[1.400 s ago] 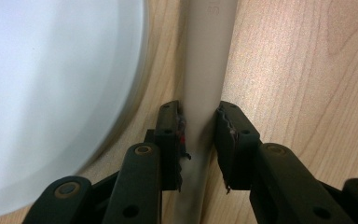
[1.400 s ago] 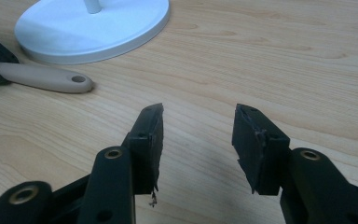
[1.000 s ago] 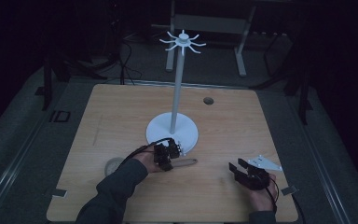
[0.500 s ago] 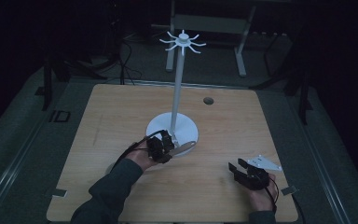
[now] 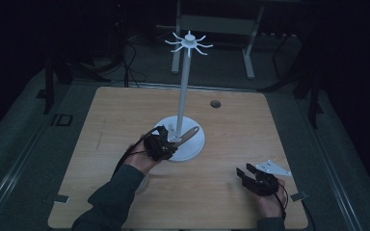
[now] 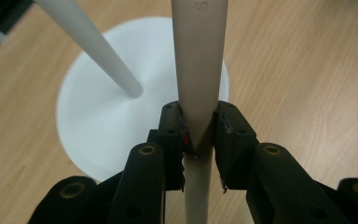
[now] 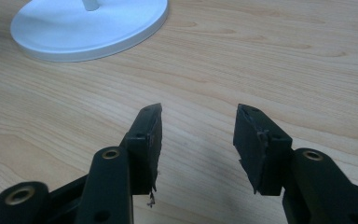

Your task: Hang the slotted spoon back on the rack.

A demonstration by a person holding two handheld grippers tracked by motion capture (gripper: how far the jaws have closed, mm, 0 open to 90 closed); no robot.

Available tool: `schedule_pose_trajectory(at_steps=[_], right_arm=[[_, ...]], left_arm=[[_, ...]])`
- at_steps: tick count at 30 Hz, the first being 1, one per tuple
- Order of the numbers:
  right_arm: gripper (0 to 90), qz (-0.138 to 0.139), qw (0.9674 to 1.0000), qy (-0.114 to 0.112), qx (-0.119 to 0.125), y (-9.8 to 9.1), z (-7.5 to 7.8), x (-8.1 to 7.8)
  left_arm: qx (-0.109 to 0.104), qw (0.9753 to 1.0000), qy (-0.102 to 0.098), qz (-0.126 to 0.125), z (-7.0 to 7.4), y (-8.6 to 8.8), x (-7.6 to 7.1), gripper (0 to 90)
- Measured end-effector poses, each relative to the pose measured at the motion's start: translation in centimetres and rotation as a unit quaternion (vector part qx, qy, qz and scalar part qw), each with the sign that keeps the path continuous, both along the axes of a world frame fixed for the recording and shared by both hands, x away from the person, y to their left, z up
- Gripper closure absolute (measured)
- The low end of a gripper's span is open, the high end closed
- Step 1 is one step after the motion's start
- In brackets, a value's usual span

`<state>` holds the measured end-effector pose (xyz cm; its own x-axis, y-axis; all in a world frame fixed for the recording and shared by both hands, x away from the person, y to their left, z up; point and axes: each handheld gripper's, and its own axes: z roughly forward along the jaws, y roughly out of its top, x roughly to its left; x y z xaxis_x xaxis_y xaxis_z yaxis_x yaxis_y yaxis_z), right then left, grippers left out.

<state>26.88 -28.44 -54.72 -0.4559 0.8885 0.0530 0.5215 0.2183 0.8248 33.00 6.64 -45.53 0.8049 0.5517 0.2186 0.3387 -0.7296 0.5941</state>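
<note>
Wooden utensil (image 6: 198, 70): pale, long-handled, probably a spoon or spatula; its far end is cut off in the left tongs' view. It is clamped near its handle end in the left tongs (image 6: 199, 133), both pads pressed flat on its sides. Long axis runs straight out from the tongs' mouth, in line with the jaws. In the high view the utensil (image 5: 189, 133) points forward and to the right of the left tongs (image 5: 169, 144), tilted up off the bench, its free end over the stand's white base (image 5: 192, 147).

Stand pole (image 5: 183, 91) rises just beyond the left tongs, slightly left of the utensil's axis. Hook crown (image 5: 189, 44) sits high above the tongs' mouth.

Judgement: coming move turns on height. The utensil's far end must travel up the pole line to a hook, the axis swinging from near-level toward hanging.

Right tongs (image 5: 250, 177) rest well apart to the right, low near the bench (image 5: 125, 110), jaws wide, nothing between them. Left hand is nearer, and already loaded.
</note>
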Motion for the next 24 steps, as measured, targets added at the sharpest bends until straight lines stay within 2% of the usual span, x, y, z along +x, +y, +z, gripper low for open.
schedule_pose_trajectory(at_steps=[9,13,17,21,24], right_arm=[[51.6,-0.001,1.0,0.0,0.001,-0.1,0.0,0.0],[51.7,-0.001,1.0,0.001,0.002,-0.1,-0.1,0.0],[51.9,-0.001,1.0,0.003,0.001,-0.1,-0.1,0.0],[51.9,-0.001,1.0,0.003,0.001,-0.1,-0.2,0.1],[51.9,0.0,1.0,0.003,-0.001,0.0,-0.2,0.1]], left_arm=[[-0.03,0.9985,-0.033,0.032,1.2,0.8,-0.4,74.0],[-0.04,0.9975,-0.041,0.042,1.5,1.0,-0.4,74.1],[-0.052,0.9954,-0.056,0.058,1.9,1.2,-0.5,74.1],[-0.056,0.9938,-0.072,0.063,2.2,1.2,-0.8,74.1],[-0.066,0.9912,-0.091,0.071,2.9,1.2,-1.1,74.1]])
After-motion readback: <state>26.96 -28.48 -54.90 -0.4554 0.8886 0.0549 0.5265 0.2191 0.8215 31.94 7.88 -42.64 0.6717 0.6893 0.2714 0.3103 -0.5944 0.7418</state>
